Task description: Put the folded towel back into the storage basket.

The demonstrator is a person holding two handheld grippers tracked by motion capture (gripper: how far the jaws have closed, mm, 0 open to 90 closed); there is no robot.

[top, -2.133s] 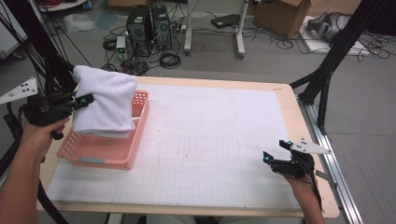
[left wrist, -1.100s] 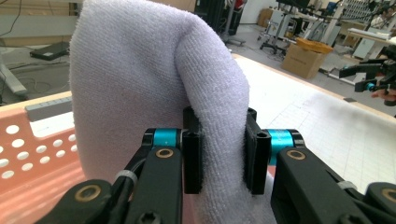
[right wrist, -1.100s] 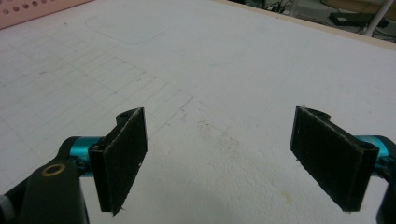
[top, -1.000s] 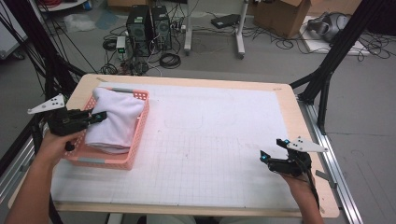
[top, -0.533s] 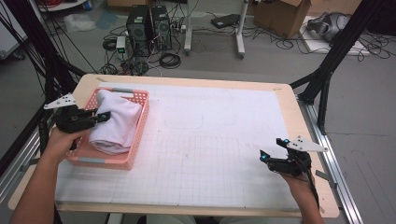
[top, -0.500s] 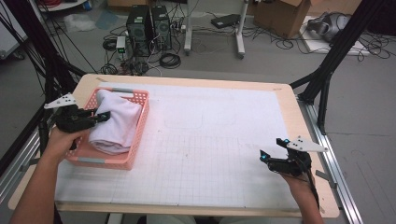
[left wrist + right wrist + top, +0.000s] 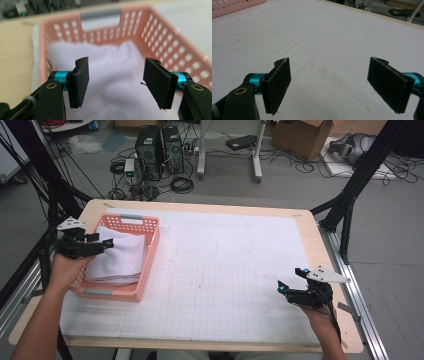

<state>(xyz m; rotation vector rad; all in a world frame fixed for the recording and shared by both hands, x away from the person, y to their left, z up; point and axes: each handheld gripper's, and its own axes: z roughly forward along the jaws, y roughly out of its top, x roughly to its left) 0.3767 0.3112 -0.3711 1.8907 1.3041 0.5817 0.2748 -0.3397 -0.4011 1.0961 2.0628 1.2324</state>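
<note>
Nearest, at the table's (image 7: 210,325) front right corner, the right gripper (image 7: 292,279) rests with its jaws wide apart, holding nothing; its own view shows bare gridded mat between them. Farther left, the left gripper (image 7: 116,81) hangs over the pink basket (image 7: 150,251). Its jaws have just been opening and now stand apart, the white towel (image 7: 112,62) lying below them inside the basket, released.

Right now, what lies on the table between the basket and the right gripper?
Nothing: in the high view, the stretch from the basket to the right gripper is bare white gridded mat, marked with faint lines and smudges.
</note>
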